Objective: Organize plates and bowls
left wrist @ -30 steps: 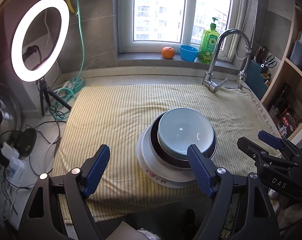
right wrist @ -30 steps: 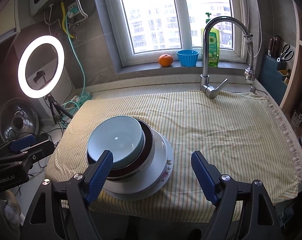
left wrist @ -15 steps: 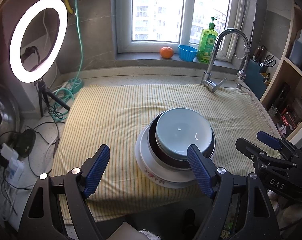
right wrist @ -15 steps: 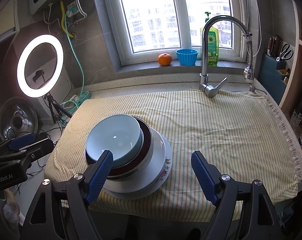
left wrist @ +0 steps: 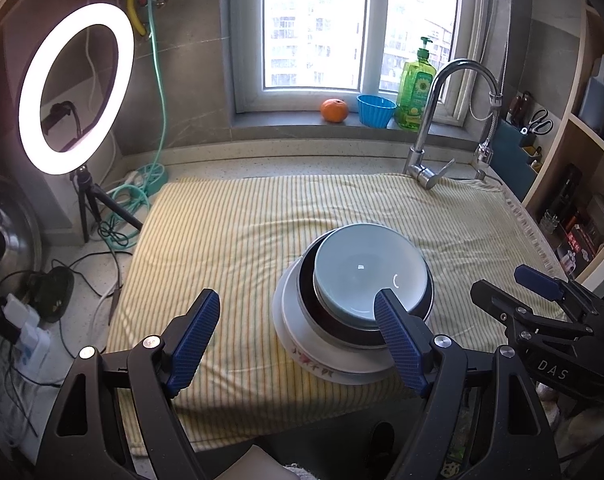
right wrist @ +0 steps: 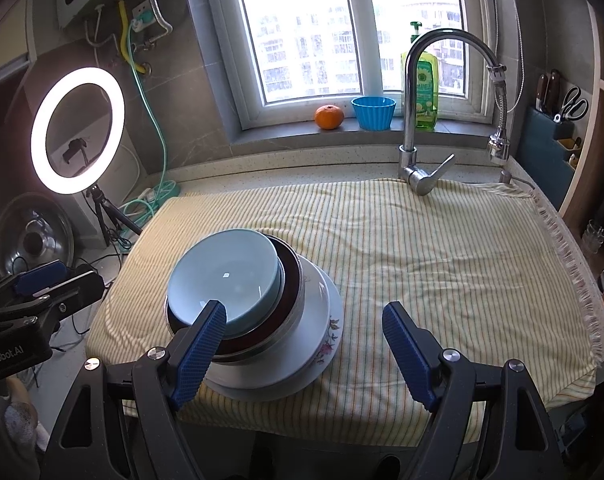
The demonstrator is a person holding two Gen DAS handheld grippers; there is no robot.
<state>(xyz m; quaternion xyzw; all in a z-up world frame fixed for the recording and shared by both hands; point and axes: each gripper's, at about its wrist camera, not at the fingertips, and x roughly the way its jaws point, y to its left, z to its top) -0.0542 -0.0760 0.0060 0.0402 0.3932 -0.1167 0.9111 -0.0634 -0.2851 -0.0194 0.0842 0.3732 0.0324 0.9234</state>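
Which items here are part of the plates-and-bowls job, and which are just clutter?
Job:
blue bowl
dark bowl
plate
left gripper, open
right gripper, open

Clutter:
orange
blue cup
soap bottle
faucet
ring light
striped cloth
scissors

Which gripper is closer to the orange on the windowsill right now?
Cannot tell: both grippers hang back at the counter's near edge, far from the orange. The left gripper and right gripper flank the dish stack.

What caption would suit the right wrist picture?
Open right gripper hovers before a stack: blue bowl in dark bowl on floral plate.
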